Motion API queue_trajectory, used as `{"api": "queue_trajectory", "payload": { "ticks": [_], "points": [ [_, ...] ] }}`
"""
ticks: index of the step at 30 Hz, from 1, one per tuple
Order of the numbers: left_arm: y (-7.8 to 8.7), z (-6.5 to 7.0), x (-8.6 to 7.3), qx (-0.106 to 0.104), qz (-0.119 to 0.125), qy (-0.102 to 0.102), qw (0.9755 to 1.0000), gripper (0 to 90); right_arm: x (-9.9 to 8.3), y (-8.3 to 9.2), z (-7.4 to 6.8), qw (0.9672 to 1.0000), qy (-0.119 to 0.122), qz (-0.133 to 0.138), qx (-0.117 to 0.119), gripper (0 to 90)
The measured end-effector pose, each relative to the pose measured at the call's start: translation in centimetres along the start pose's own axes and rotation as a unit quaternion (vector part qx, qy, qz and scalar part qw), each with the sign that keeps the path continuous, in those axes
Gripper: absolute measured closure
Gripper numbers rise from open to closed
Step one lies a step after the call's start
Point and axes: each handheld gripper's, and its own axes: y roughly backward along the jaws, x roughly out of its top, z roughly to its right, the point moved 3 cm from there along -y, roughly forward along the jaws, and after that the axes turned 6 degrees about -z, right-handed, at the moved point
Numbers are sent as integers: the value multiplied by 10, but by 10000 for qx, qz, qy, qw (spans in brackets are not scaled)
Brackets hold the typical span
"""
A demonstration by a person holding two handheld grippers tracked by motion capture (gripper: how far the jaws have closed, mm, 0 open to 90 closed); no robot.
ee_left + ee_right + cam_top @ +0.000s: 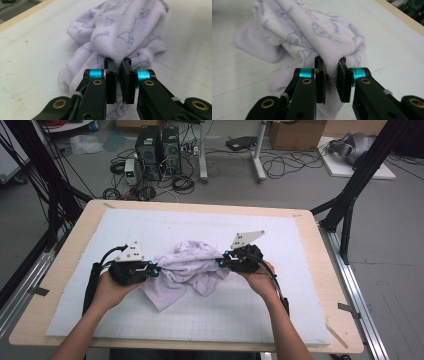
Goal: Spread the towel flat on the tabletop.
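Observation:
A crumpled pale lilac towel (187,265) with a faint blue print lies in the middle of the white gridded mat (165,222). My left gripper (155,268) grips its left side and my right gripper (221,262) its right side, with a hand behind each. In the left gripper view the jaws (118,62) are shut on a thin fold of the towel (120,27). The right gripper view has the jaws (330,61) shut on a thicker bunch of the towel (307,30). The towel's lower folds hang down onto the mat.
The mat covers most of a wooden table (75,230). Black frame legs (350,195) stand at both sides of the table. On the floor beyond are computer towers (157,147), cables and a cardboard box (297,135).

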Motion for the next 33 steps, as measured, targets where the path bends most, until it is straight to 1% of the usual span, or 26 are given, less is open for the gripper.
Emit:
{"api": "queue_trajectory", "payload": {
  "ticks": [1, 2, 3, 4, 5, 8, 9, 10, 11, 12, 13, 14, 15, 20, 21, 22, 23, 24, 25, 26, 27, 28, 30, 31, 32, 33],
  "points": [
    [-12, -12, 3, 95, 8, 159, 9998, 839, 2, -8, 14, 9998, -199, -39, -58, 804],
    [-12, -12, 3, 95, 8, 159, 9998, 839, 2, -8, 14, 9998, -199, -39, -58, 804],
    [-25, -25, 3, 169, -92, 301, 9994, 839, 3, -19, 28, 9991, -378, -165, -88, 803],
    [-25, -25, 3, 169, -92, 301, 9994, 838, 3, -19, 28, 9991, -378, -165, -88, 803],
    [-37, -33, 0, 161, -122, 455, 9988, 834, 2, -31, 37, 9983, -511, -283, -79, 799],
    [-44, -39, -4, 53, -205, 549, 9983, 786, 0, -41, 41, 9976, -611, -313, -38, 775],
    [-43, -41, -6, 19, -230, 599, 9979, 694, -2, -47, 42, 9972, -677, -325, 7, 715],
    [-43, -41, -6, 19, -230, 599, 9979, 652, -2, -47, 42, 9972, -677, -325, 7, 715],
    [-35, -40, -6, 34, -97, 635, 9979, 607, -3, -44, 41, 9970, -700, -317, -33, 660],
    [-35, -40, -6, 34, -97, 635, 9979, 572, -3, -44, 41, 9970, -700, -317, -33, 660],
    [-23, -40, -6, 48, 67, 642, 9979, 552, -3, -36, 39, 9970, -766, -133, -66, 597],
    [-23, -40, -6, 48, 67, 642, 9979, 530, -3, -36, 39, 9970, -766, -133, -66, 597],
    [-12, -37, -7, 41, 196, 614, 9979, 513, -2, -24, 35, 9967, -802, 103, -76, 563],
    [3, -28, -15, 13, 273, 522, 9983, 486, -1, -2, 21, 9966, -698, 398, -173, 534],
    [7, -21, -21, -1, 266, 448, 9986, 482, 0, 6, 9, 9970, -562, 505, -155, 536],
    [7, -21, -21, -1, 266, 448, 9986, 479, 0, 6, 9, 9970, -562, 505, -155, 536],
    [8, -13, -27, -57, 261, 405, 9988, 479, 0, 8, -4, 9977, -393, 552, -85, 545],
    [8, -13, -27, -57, 261, 405, 9988, 480, 0, 8, -4, 9977, -393, 552, -85, 545],
    [4, -4, -35, -132, 197, 354, 9991, 482, 0, 5, -15, 9984, -243, 514, 12, 562],
    [4, -4, -35, -132, 197, 354, 9991, 487, 0, 5, -15, 9984, -243, 514, 12, 562],
    [2, -2, -37, -158, 160, 332, 9992, 490, -3, -3, -27, 9990, -82, 428, 88, 564],
    [0, 0, -40, -185, 119, 324, 9992, 490, -3, -3, -27, 9990, -82, 428, 88, 564],
    [-7, 3, -45, -296, 37, 329, 9990, 553, -6, -13, -36, 9987, -86, 445, 219, 577],
    [-15, 5, -49, -454, -106, 311, 9984, 583, -7, -22, -41, 9991, -80, 308, 296, 588],
    [-15, 5, -49, -454, -106, 311, 9984, 589, -7, -22, -41, 9991, -80, 308, 296, 588],
    [-19, 6, -51, -487, -164, 297, 9982, 594, -9, -33, -46, 9992, 19, 232, 313, 606]
  ]
}}
